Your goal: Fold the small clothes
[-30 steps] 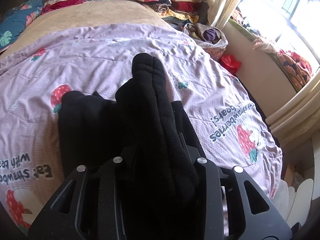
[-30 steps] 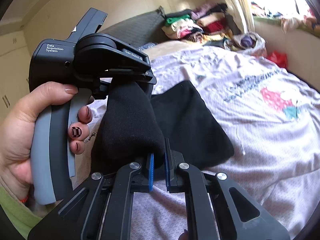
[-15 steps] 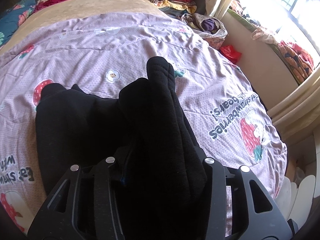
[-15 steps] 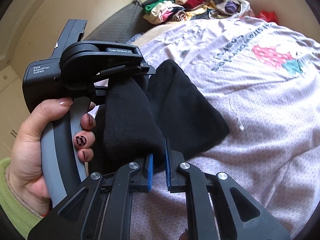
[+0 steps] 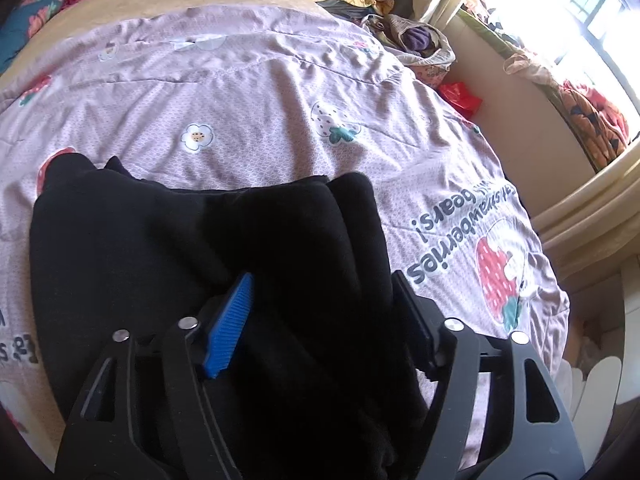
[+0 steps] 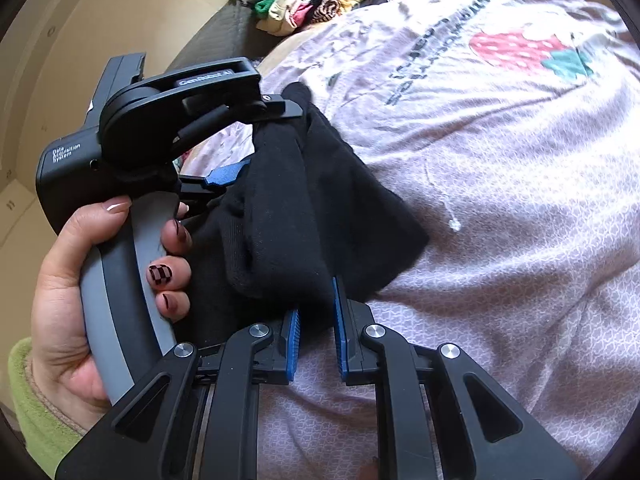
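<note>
the black cloth (image 5: 168, 248) lies bunched on the pink strawberry sheet (image 5: 260, 92). the left gripper (image 5: 320, 312) is spread wide with cloth between its fingers. the right gripper (image 6: 314, 322) is partly open, holding nothing, just below the cloth's edge.

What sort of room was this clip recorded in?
Most likely a home bedroom: the black garment lies on a bed under a strawberry-print cover, a heap of clothes sits at its far end, and a curtained window is alongside.

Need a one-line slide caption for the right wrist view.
Right gripper, open, at the edge of a folded black garment on the strawberry bedsheet, left gripper opened around it.
</note>
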The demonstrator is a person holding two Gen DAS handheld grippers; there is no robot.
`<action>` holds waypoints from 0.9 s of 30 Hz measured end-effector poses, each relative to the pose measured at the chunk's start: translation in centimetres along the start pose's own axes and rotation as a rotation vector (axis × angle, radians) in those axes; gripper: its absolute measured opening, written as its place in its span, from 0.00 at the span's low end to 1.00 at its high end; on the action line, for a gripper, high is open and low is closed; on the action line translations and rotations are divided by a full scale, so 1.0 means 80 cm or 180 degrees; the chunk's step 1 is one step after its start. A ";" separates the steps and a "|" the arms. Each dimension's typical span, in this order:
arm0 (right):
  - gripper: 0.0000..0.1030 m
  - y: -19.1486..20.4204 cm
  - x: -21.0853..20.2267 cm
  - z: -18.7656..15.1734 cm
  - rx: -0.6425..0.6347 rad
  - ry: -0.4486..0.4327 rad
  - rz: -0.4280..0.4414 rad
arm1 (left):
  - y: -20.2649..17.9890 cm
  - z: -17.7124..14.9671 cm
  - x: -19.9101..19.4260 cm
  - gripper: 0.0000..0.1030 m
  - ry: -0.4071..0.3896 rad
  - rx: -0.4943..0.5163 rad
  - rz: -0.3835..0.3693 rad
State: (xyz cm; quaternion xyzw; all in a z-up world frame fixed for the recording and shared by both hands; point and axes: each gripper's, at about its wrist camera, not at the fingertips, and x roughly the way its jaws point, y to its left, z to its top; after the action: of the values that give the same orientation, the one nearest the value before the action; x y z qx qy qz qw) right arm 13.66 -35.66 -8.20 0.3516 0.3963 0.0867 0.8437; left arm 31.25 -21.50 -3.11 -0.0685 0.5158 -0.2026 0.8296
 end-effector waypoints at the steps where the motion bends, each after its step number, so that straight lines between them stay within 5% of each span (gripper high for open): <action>1: 0.12 -0.001 -0.001 0.002 0.0008 -0.0003 0.0000 | 0.001 0.000 -0.002 0.66 -0.0021 -0.0030 -0.0058; 5: 0.18 -0.002 -0.008 0.005 0.0041 0.0003 0.0036 | 0.007 0.002 -0.021 0.73 -0.0165 -0.0090 -0.0200; 8: 0.32 -0.003 -0.025 0.010 -0.0020 -0.0080 -0.0015 | 0.017 0.000 -0.055 0.76 -0.0385 -0.0064 -0.0249; 11: 0.54 0.000 -0.052 0.022 -0.0065 -0.0303 -0.0002 | 0.032 -0.012 -0.086 0.81 -0.0581 0.0046 -0.0105; 14: 0.62 0.012 -0.072 0.046 -0.0368 -0.0512 -0.0179 | 0.059 -0.034 -0.102 0.82 -0.0659 0.0106 0.0133; 19: 0.63 0.040 -0.048 0.096 -0.0620 -0.0425 -0.0237 | 0.100 -0.081 -0.091 0.82 -0.0530 0.0006 0.0360; 27: 0.62 0.086 0.093 0.157 -0.1248 0.0259 -0.1182 | 0.110 -0.112 -0.088 0.82 -0.0590 -0.0041 0.0296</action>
State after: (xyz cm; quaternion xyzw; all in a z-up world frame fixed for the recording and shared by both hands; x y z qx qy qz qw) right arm 28.75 -34.03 -2.64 0.0990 0.4632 0.0196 0.8805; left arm 22.96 -9.78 -4.26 -0.0683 0.4407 -0.1534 0.8818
